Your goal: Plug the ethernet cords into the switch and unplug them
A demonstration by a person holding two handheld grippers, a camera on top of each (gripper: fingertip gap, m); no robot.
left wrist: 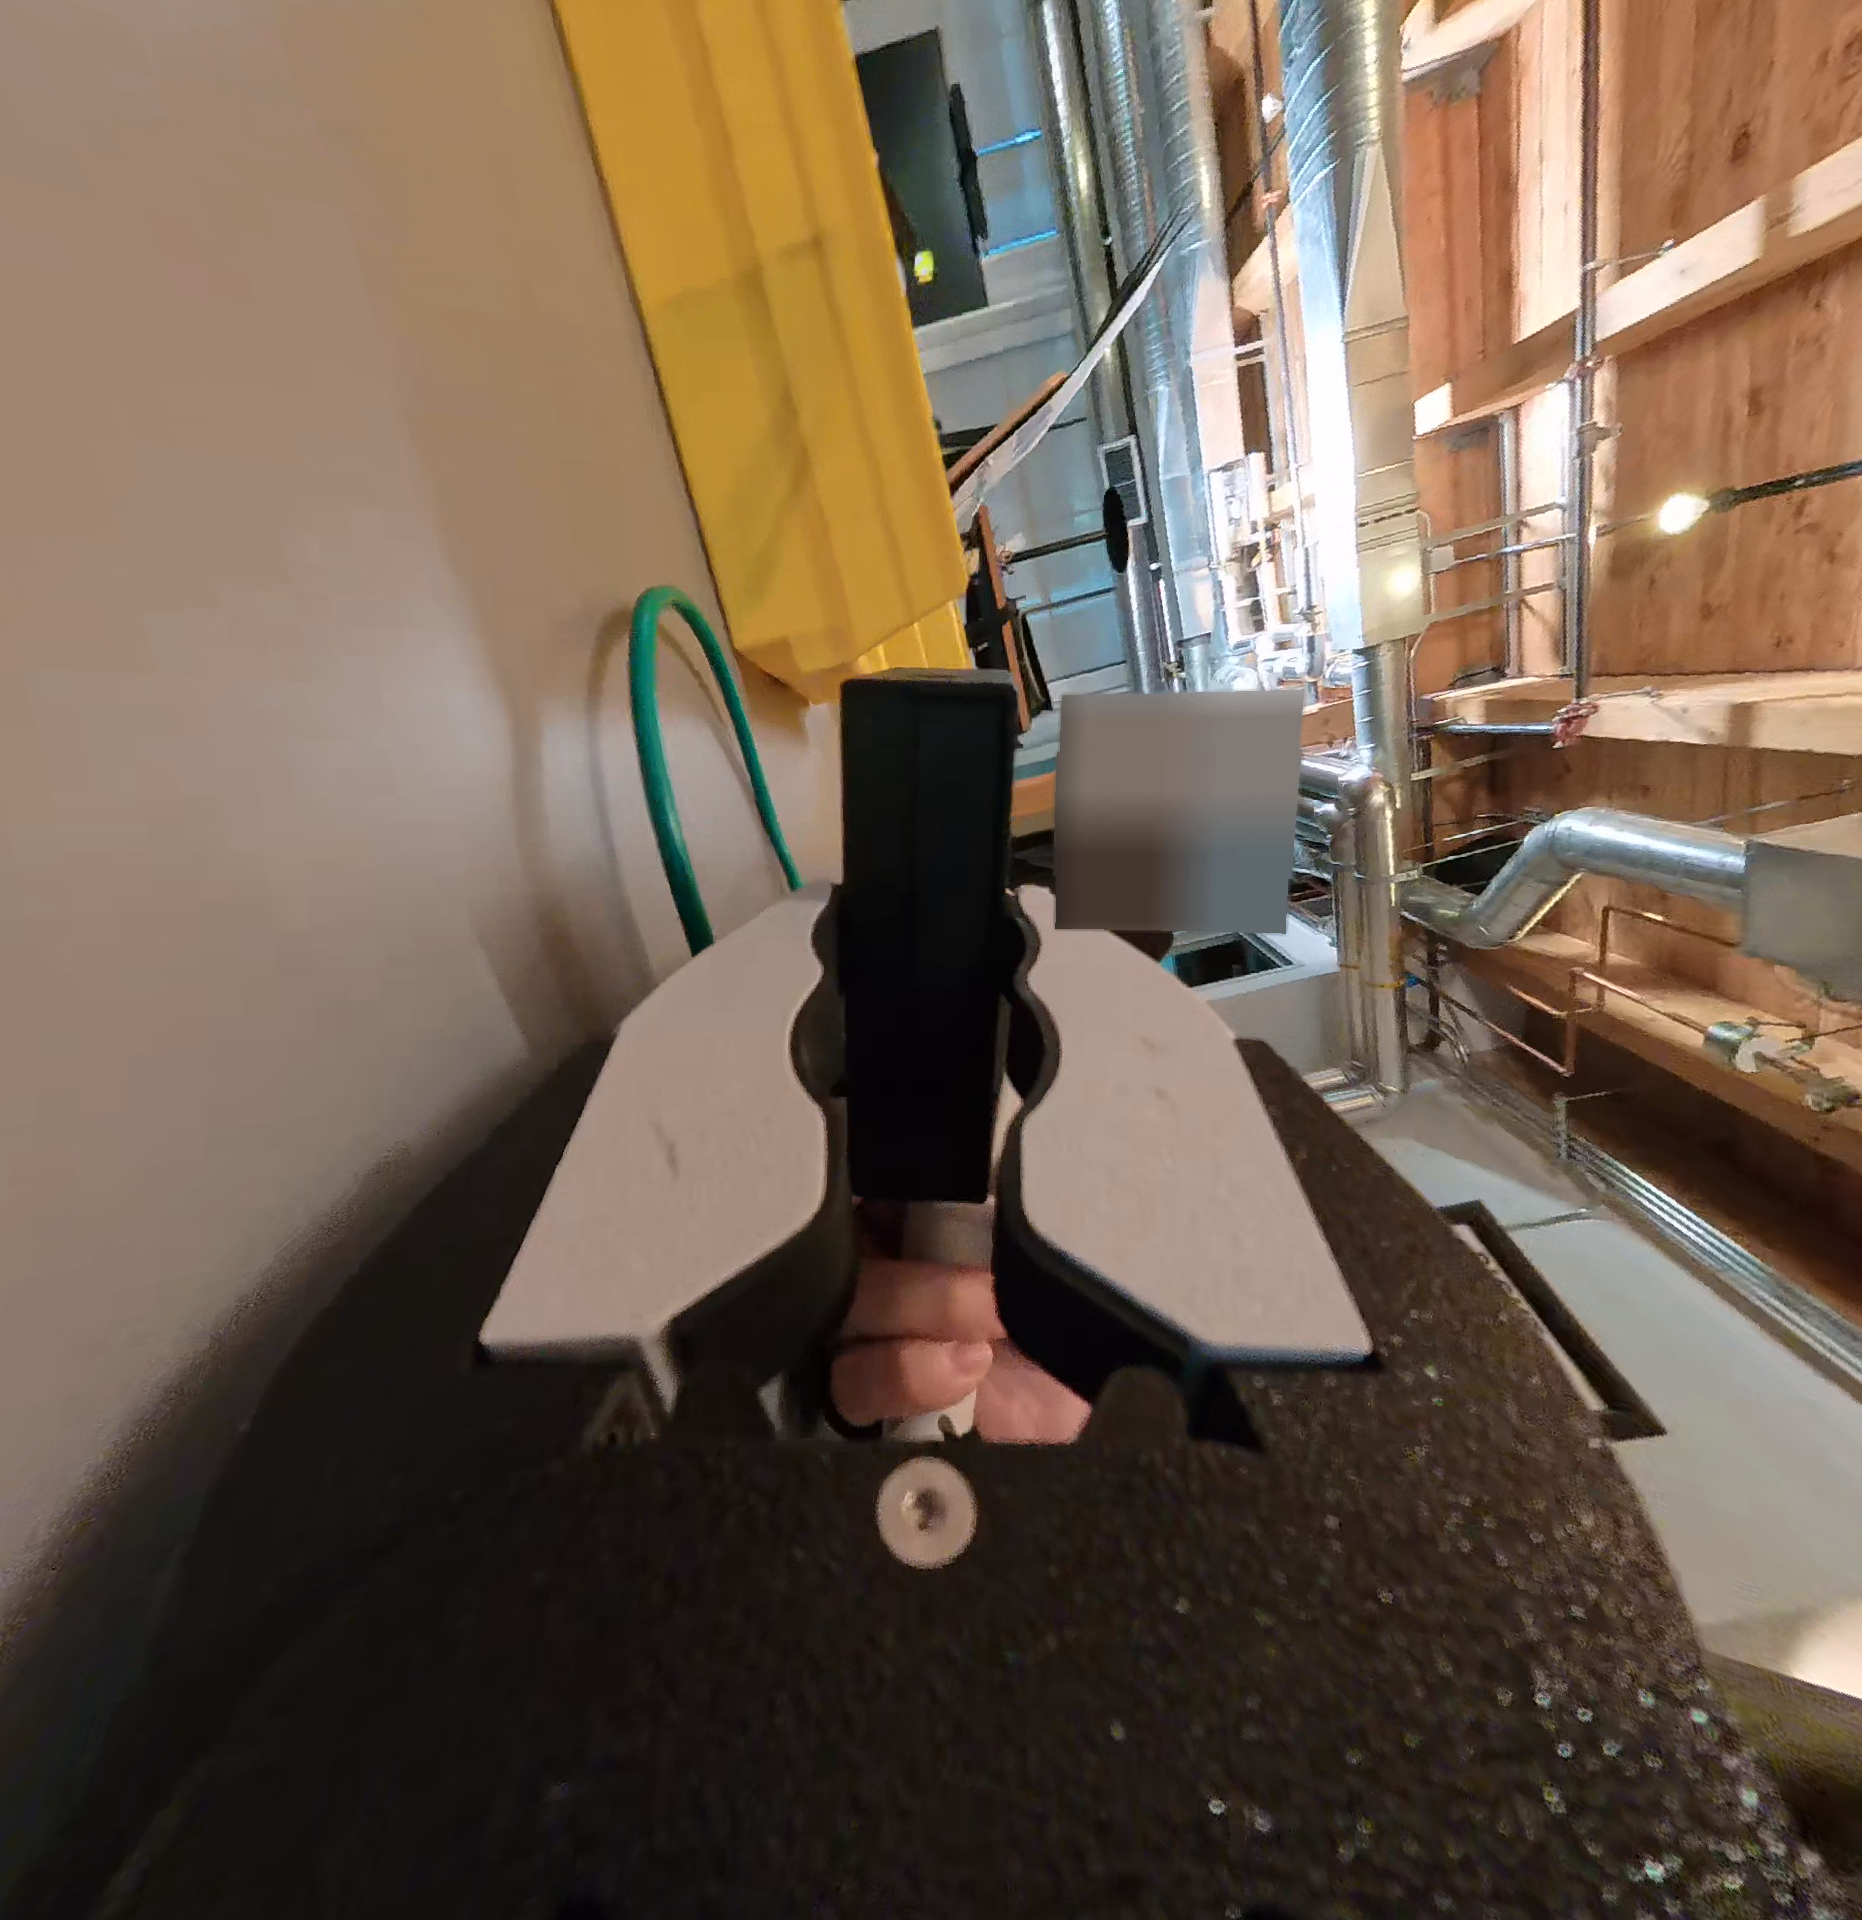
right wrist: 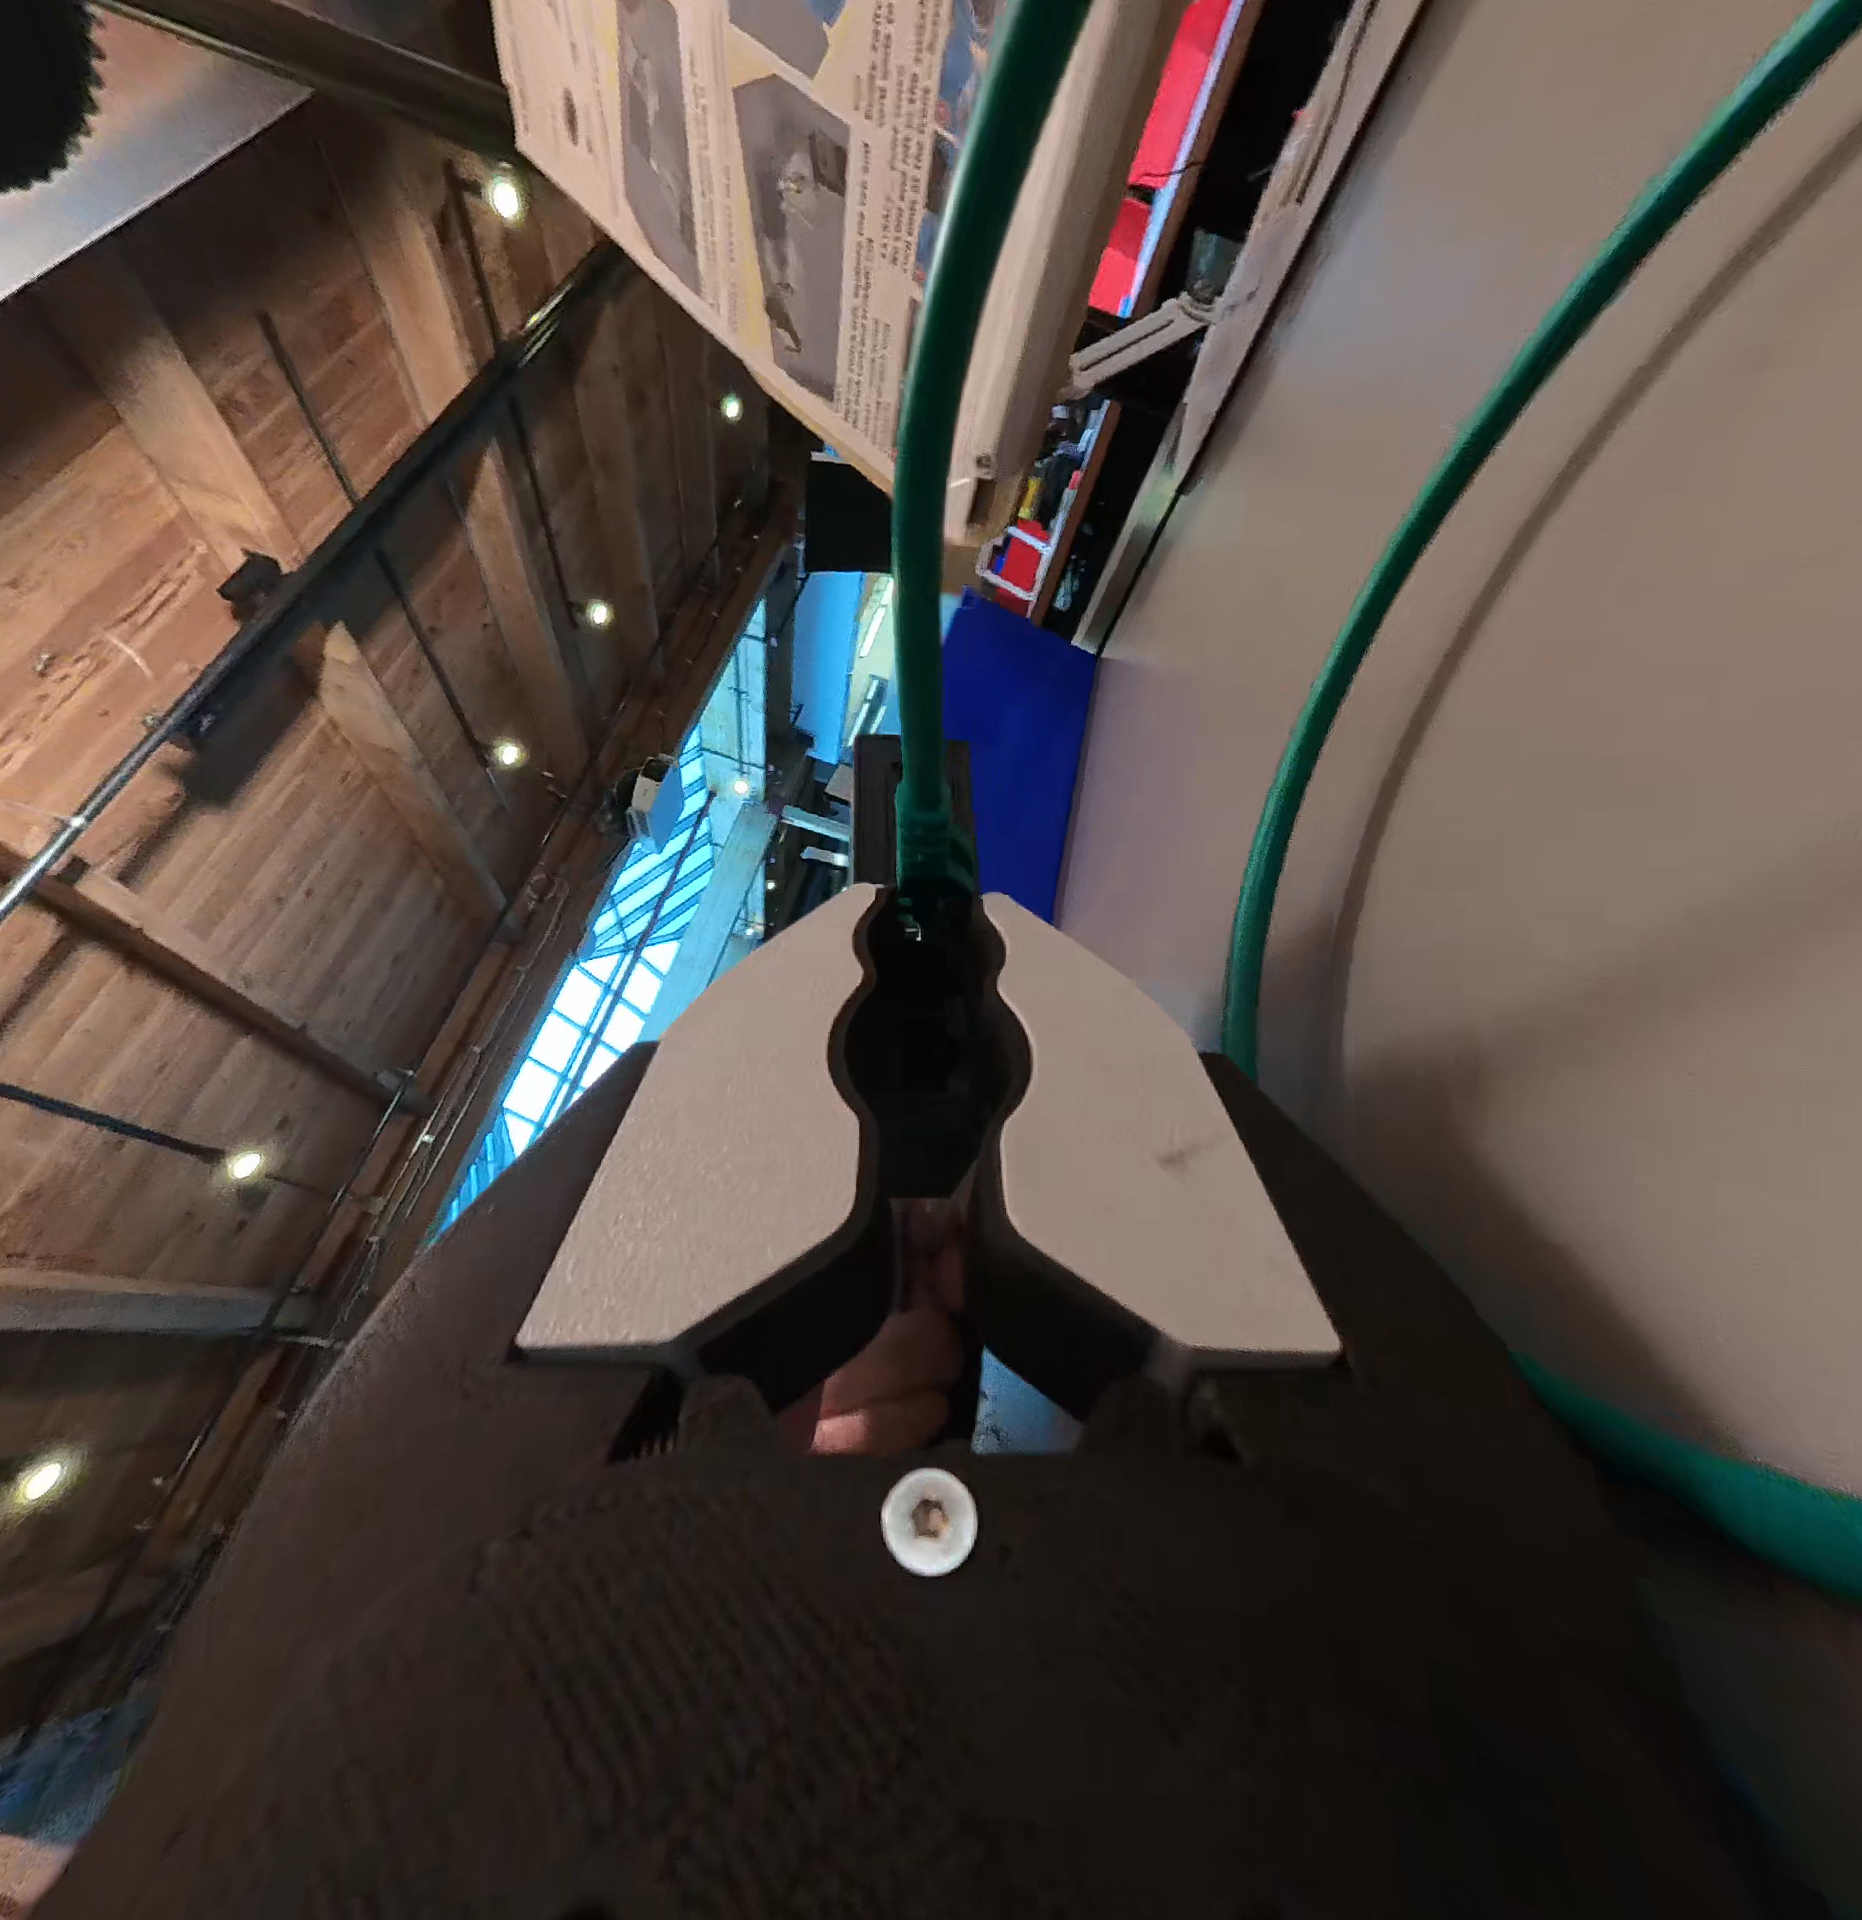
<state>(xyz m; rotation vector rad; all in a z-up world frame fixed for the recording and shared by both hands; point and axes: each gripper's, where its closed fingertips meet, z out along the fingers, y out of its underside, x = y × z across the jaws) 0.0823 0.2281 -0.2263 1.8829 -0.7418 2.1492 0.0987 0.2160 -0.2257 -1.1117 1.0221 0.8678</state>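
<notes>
My left gripper [left wrist: 922, 914] is shut on the switch [left wrist: 922, 821], a slim black box that I see edge-on, standing up from between the grey fingers [left wrist: 698, 1122]. A loop of green ethernet cord [left wrist: 688, 665] lies behind it on the beige table [left wrist: 231, 623]. My right gripper [right wrist: 929, 914] is shut on the green cord's plug end [right wrist: 932, 842]. The cord [right wrist: 922, 520] runs away from the fingers and curves round over the table [right wrist: 1426, 540]. A black block [right wrist: 873, 800] shows just behind the plug boot. I cannot tell whether the plug sits in a port.
A yellow bin [left wrist: 781, 364] stands on the table behind the switch. Metal ducts [left wrist: 1374, 727] and a wooden wall [left wrist: 1685, 416] lie beyond. In the right wrist view a printed sheet [right wrist: 750, 208] and a blue panel [right wrist: 1020, 748] are past the table edge.
</notes>
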